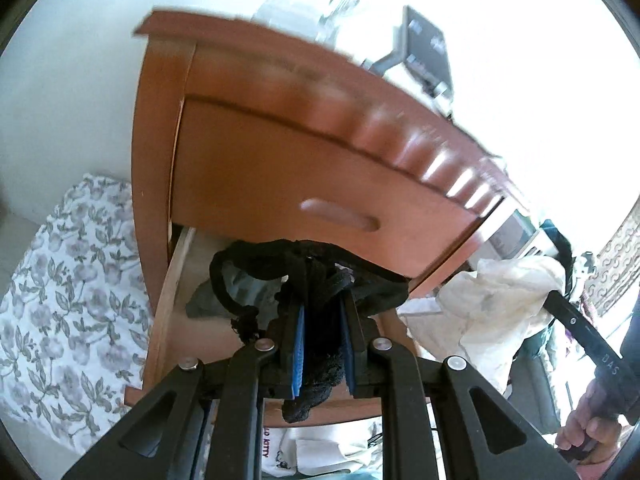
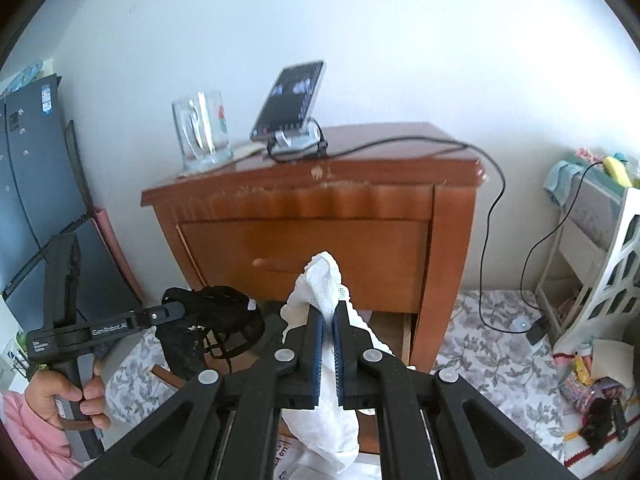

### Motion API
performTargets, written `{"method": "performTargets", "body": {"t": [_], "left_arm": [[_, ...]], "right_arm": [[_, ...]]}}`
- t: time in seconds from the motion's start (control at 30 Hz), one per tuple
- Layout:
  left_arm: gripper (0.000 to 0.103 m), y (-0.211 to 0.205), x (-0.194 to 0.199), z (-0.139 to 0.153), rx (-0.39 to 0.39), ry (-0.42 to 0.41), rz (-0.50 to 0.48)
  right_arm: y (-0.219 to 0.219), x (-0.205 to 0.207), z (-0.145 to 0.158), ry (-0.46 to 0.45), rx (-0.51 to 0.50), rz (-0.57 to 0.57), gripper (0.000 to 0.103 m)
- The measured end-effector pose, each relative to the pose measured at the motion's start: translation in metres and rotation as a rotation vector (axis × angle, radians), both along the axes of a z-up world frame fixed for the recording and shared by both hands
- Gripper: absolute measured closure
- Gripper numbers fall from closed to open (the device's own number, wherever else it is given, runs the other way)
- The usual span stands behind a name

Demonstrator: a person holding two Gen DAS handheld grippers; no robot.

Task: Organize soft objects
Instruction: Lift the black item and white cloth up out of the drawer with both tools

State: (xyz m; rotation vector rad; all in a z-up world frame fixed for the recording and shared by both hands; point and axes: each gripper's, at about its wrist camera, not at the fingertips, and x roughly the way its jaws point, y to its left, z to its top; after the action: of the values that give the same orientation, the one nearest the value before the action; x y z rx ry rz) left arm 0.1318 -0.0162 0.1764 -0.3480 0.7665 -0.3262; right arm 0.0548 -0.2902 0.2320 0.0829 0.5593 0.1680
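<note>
Left tool (image 1: 322, 312) gripping black lace garment (image 1: 256, 280), right tool (image 2: 329, 316) clamping white, seemingly mesh cloth (image 2: 322, 280)

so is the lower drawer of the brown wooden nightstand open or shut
Open: the lower drawer is pulled out beneath the shut upper drawer, showing its inside.

My left gripper (image 2: 176, 312) sits left of my right gripper (image 2: 327, 320), both before the brown wooden nightstand (image 2: 320, 216); clear glass mug (image 2: 202, 130) left of propped phone (image 2: 288, 98) on top.
</note>
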Motion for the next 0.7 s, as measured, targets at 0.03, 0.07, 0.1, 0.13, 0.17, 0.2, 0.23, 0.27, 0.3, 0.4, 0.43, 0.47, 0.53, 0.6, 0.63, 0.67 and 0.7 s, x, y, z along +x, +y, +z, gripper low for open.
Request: {"method": "performTargets", "body": {"t": [0.03,0.07,0.1,0.13,0.17,0.2,0.23,0.27,0.3,0.4,0.43,0.47,0.53,0.6,0.63,0.67,0.7], "left_arm": [[0.087,0.0,-0.005,0.004,-0.002,-0.01,0.0],[0.087,0.0,-0.011,0.009,-0.004,-0.025,0.0],[0.087,0.001,-0.016,0.013,-0.007,-0.034,0.001],[0.087,0.002,-0.022,0.017,-0.011,-0.046,0.002],[0.087,0.003,-0.027,0.021,-0.017,-0.057,0.003],[0.087,0.002,-0.03,0.023,-0.022,-0.064,0.004],[0.087,0.002,-0.035,0.027,-0.027,-0.074,0.006],[0.087,0.003,-0.04,0.03,-0.03,-0.083,0.007],[0.087,0.003,-0.044,0.033,-0.035,-0.091,0.008],[0.087,0.005,-0.057,0.04,-0.049,-0.111,0.008],[0.087,0.006,-0.063,0.044,-0.049,-0.12,0.01],[0.087,0.005,-0.066,0.046,-0.049,-0.126,0.011],[0.087,0.005,-0.075,0.05,-0.047,-0.14,0.012],[0.087,0.005,-0.083,0.054,-0.047,-0.152,0.012],[0.087,0.005,-0.088,0.056,-0.049,-0.158,0.011],[0.087,0.004,-0.091,0.057,-0.049,-0.161,0.01],[0.087,0.005,-0.094,0.056,-0.05,-0.163,0.009]], "right_arm": [[-0.001,-0.005,0.004,-0.01,0.002,-0.002,0.098],[-0.001,-0.01,0.008,-0.021,0.004,-0.002,0.098],[-0.001,-0.015,0.011,-0.029,0.006,0.0,0.098],[-0.002,-0.02,0.015,-0.042,0.006,-0.001,0.098],[-0.001,-0.025,0.017,-0.05,0.005,-0.001,0.098],[-0.002,-0.03,0.02,-0.059,0.004,0.001,0.098],[-0.002,-0.035,0.024,-0.069,0.004,-0.001,0.098],[-0.002,-0.039,0.027,-0.078,0.005,-0.001,0.098],[-0.003,-0.044,0.03,-0.084,0.005,-0.001,0.098],[-0.003,-0.059,0.038,-0.108,0.002,-0.002,0.098],[-0.003,-0.064,0.041,-0.115,0.001,-0.003,0.098],[-0.003,-0.068,0.043,-0.12,-0.001,-0.003,0.098],[-0.002,-0.078,0.048,-0.129,-0.004,-0.005,0.098],[-0.002,-0.085,0.05,-0.135,-0.004,-0.008,0.098],[-0.003,-0.089,0.051,-0.138,-0.002,-0.01,0.098],[-0.002,-0.094,0.052,-0.141,-0.001,-0.011,0.098],[-0.003,-0.096,0.053,-0.142,0.0,-0.014,0.098]]}}
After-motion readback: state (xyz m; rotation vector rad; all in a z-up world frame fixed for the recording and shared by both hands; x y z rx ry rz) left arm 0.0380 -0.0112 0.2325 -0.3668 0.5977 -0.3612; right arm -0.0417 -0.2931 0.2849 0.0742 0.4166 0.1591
